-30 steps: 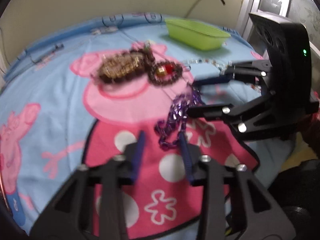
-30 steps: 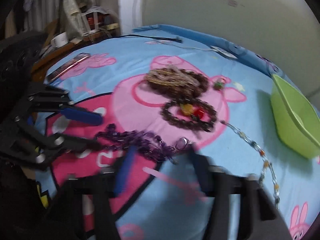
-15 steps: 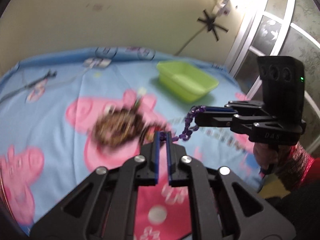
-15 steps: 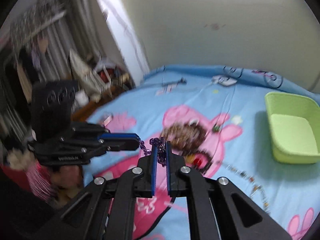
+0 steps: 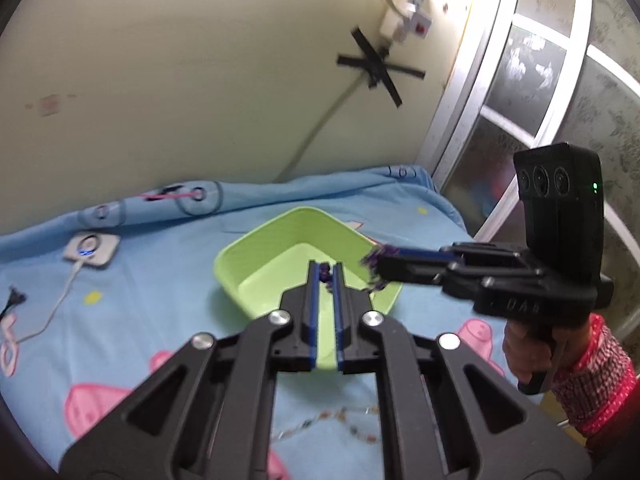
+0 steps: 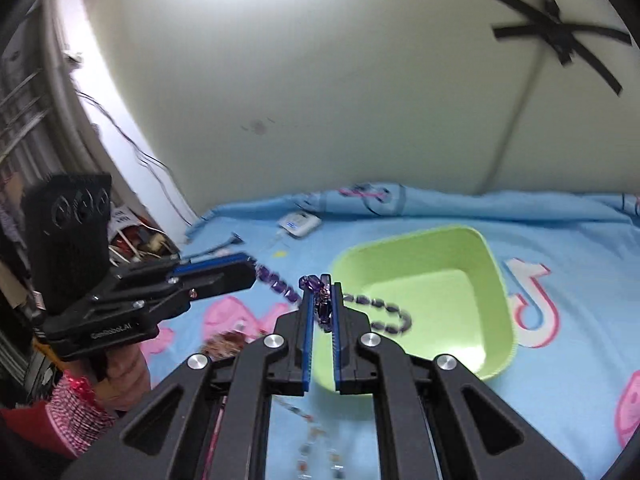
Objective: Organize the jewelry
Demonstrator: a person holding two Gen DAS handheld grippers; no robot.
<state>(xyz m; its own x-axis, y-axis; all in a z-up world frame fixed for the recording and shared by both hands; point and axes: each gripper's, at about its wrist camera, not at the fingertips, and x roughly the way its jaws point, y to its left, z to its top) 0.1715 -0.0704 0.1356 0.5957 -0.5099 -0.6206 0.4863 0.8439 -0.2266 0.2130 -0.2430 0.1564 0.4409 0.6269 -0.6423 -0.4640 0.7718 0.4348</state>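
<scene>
Both grippers hold one purple chain necklace [image 6: 280,290] in the air above the bed. In the left wrist view my left gripper [image 5: 326,270] is shut on a purple link [image 5: 325,277], right over the green bin [image 5: 240,256]. My right gripper [image 6: 322,285] is shut on another stretch of the chain [image 6: 323,308]. A loop of it [image 6: 386,314] hangs over the green bin [image 6: 496,280]. Each gripper shows in the other's view: the right gripper [image 5: 378,261] to the right, the left gripper [image 6: 250,268] to the left. The bin looks empty.
A thin beaded chain [image 6: 316,440] and a brown bead pile [image 6: 224,346] lie on the cartoon bedsheet near the front. A white charger [image 5: 92,250] with its cable rests by the wall. A window frame [image 5: 472,128] borders the bed on the right. Hands in red sleeves [image 5: 592,384] hold the grippers.
Both grippers have shut on the purple chain, lifted it off the sheet and carried it toward the green bin, which now lies right under the fingertips.
</scene>
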